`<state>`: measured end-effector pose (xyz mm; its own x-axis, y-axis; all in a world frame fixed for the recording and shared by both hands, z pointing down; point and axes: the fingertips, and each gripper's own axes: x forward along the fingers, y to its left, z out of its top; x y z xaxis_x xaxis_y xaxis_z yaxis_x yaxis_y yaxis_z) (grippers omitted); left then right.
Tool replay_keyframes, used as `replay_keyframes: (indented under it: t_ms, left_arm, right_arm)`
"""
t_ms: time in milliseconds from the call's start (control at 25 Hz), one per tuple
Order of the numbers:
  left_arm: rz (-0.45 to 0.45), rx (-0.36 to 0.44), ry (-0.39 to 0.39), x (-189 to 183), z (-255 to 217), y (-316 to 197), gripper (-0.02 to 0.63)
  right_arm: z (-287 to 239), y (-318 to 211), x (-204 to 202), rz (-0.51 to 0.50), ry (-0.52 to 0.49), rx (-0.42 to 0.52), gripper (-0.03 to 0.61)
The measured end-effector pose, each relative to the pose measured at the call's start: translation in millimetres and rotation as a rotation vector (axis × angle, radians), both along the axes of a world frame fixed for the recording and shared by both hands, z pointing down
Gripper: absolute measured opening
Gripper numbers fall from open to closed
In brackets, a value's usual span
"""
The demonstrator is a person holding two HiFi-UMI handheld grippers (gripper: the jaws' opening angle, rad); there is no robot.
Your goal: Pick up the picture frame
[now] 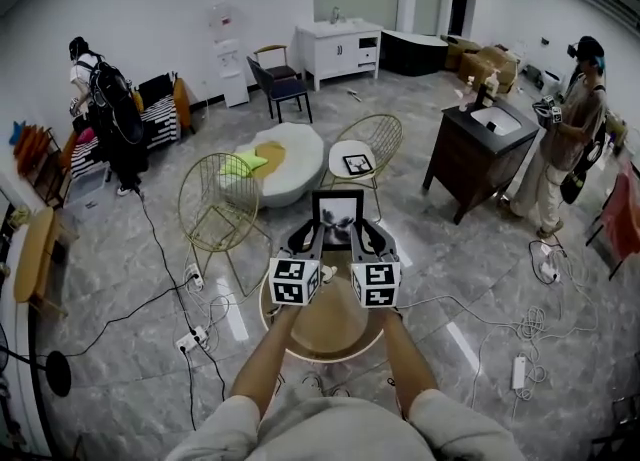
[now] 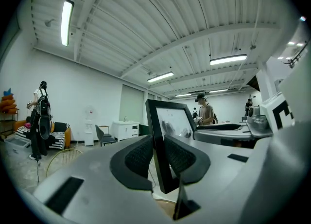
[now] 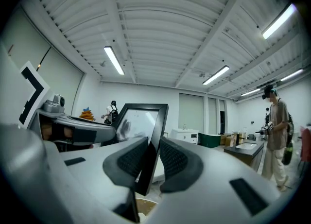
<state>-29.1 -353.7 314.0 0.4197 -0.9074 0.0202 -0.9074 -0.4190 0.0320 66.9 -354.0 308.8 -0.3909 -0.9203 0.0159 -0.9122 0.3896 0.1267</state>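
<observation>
A black picture frame [image 1: 338, 219] with a grey photo is held upright in the air above a round wooden stool [image 1: 330, 327]. My left gripper [image 1: 309, 239] is shut on the frame's left edge [image 2: 156, 140]. My right gripper [image 1: 366, 238] is shut on the frame's right edge [image 3: 154, 143]. In both gripper views the ribbed pads press against the black border, and the glass reflects the room. The frame's lower edge is hidden behind the gripper bodies in the head view.
Two gold wire chairs [image 1: 222, 204] [image 1: 372, 141] stand beyond the stool; the right one holds a second small frame [image 1: 357, 163]. A white ottoman [image 1: 285, 157] lies behind. Cables and power strips [image 1: 193, 338] cross the floor. A dark sink cabinet [image 1: 474, 154] and a person [image 1: 562, 139] stand right; another person [image 1: 98, 109] stands at the far left.
</observation>
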Motion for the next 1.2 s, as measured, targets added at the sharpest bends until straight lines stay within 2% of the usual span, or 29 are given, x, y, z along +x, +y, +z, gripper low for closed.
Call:
replay_keyframes:
  t_ms: [320, 920, 1200]
  left_arm:
    - [0.004, 0.044, -0.008, -1.3, -30.0, 1.7, 0.075]
    - [0.003, 0.028, -0.007, 1.1, -22.0, 6.8, 0.075]
    - [0.016, 0.028, -0.033, 7.7, -21.2, 5.1, 0.075]
  right_arm:
    - [-29.3, 1.7, -1.9, -0.002, 0.004, 0.049, 0.078]
    - [-22.4, 7.7, 0.2, -0.002, 0.018, 0.041, 0.078]
    - [-20.6, 8.2, 6.6, 0.010, 0.013, 0.031, 0.078]
